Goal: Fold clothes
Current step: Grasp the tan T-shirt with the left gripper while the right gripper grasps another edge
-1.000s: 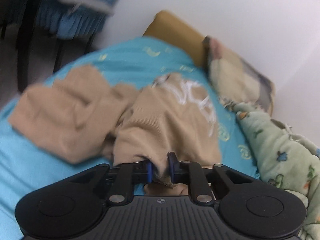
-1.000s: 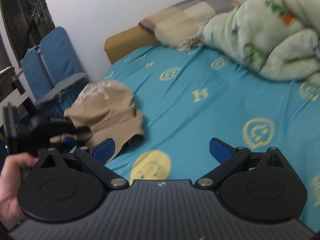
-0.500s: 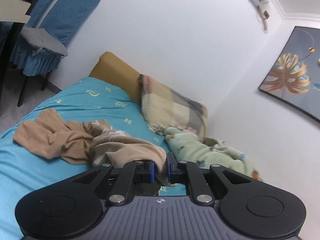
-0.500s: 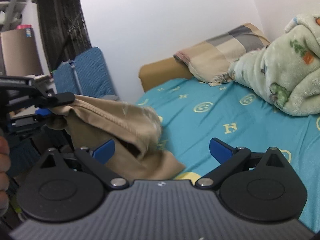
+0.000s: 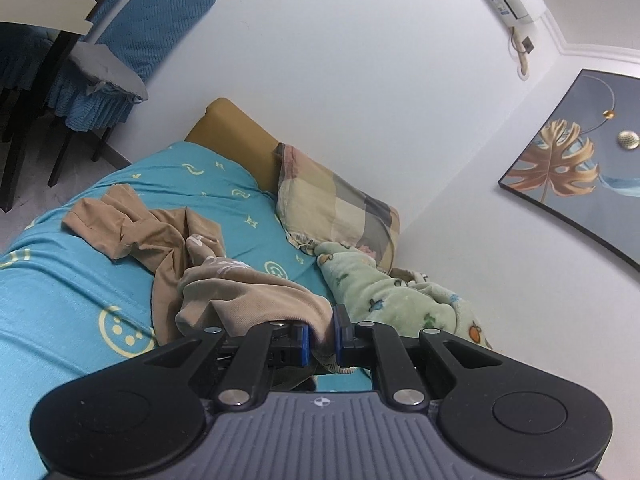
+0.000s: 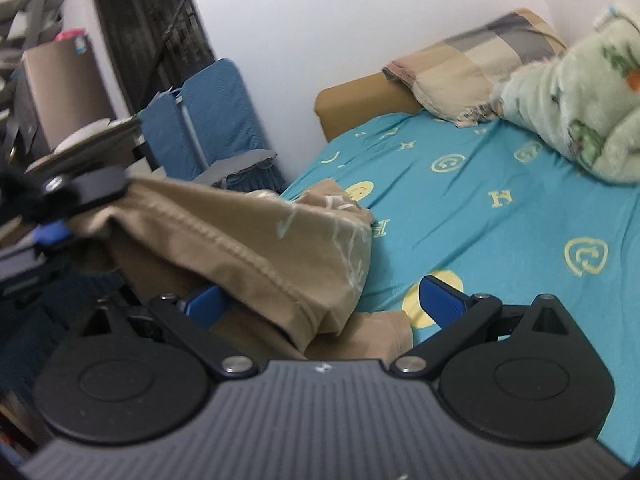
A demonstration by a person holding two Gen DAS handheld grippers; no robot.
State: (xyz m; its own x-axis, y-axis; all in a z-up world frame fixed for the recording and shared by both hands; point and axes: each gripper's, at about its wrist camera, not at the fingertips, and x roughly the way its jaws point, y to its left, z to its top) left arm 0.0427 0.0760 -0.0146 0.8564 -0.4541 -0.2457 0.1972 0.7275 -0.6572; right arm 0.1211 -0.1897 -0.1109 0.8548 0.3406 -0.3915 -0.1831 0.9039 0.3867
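Note:
A tan garment (image 5: 180,248) with a white print lies crumpled on the blue bedsheet (image 5: 60,292). My left gripper (image 5: 320,340) is shut on one edge of it and holds that edge lifted above the bed. In the right wrist view the lifted garment (image 6: 248,248) stretches from the left gripper (image 6: 60,208) at the far left down across my right gripper (image 6: 320,300). The right gripper is open, and the garment's hemmed edge lies between its blue fingers (image 6: 440,292).
A green fleece blanket (image 5: 392,292) and a checked pillow (image 5: 340,208) lie at the head of the bed by a tan headboard (image 5: 236,132). Blue-covered chairs (image 5: 120,52) and a dark table stand beyond the bed's left edge.
My left gripper has lifted the garment's edge up off the bed and drawn it back. The right gripper has moved in under the lifted cloth, still open.

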